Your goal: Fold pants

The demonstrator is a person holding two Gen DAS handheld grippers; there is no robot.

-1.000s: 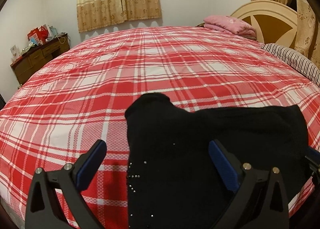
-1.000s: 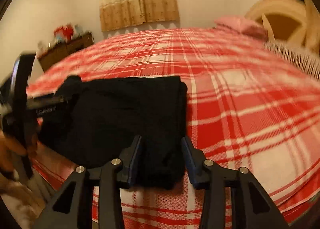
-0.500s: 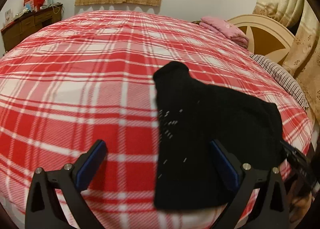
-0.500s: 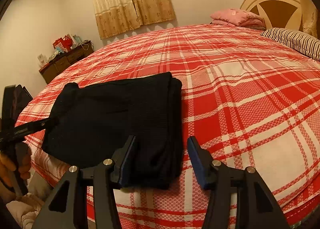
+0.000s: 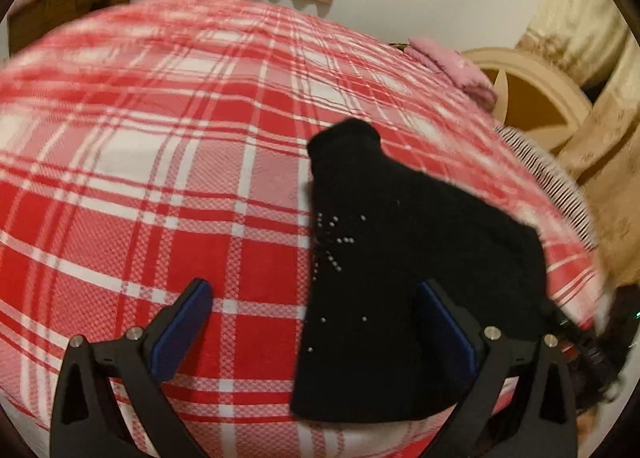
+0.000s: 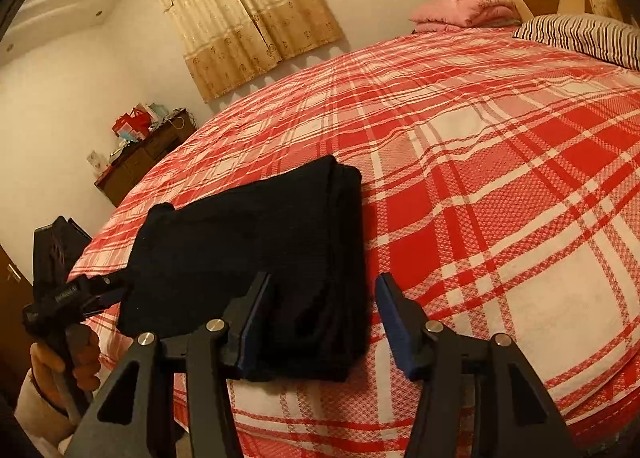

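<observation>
The black pants (image 5: 404,266) lie folded into a compact stack on the red plaid bedspread (image 5: 168,162), near the bed's front edge. Small silver studs dot their left side. In the right wrist view the pants (image 6: 256,250) show layered folds along their right edge. My left gripper (image 5: 316,330) is open and empty, held above the pants' left edge. My right gripper (image 6: 320,318) is open and empty, just behind the pants' near right corner. The left gripper's body (image 6: 68,294) and the hand holding it show at the left of the right wrist view.
A pink folded blanket (image 6: 464,12) and a striped pillow (image 6: 580,36) lie by the cream headboard (image 5: 536,90). A wooden dresser (image 6: 140,158) with red items stands against the far wall under beige curtains (image 6: 244,18).
The right gripper has opened wider and drawn back from the pants, which it gripped a second ago. The left gripper has swung left and up, still open; the pants stay put.
</observation>
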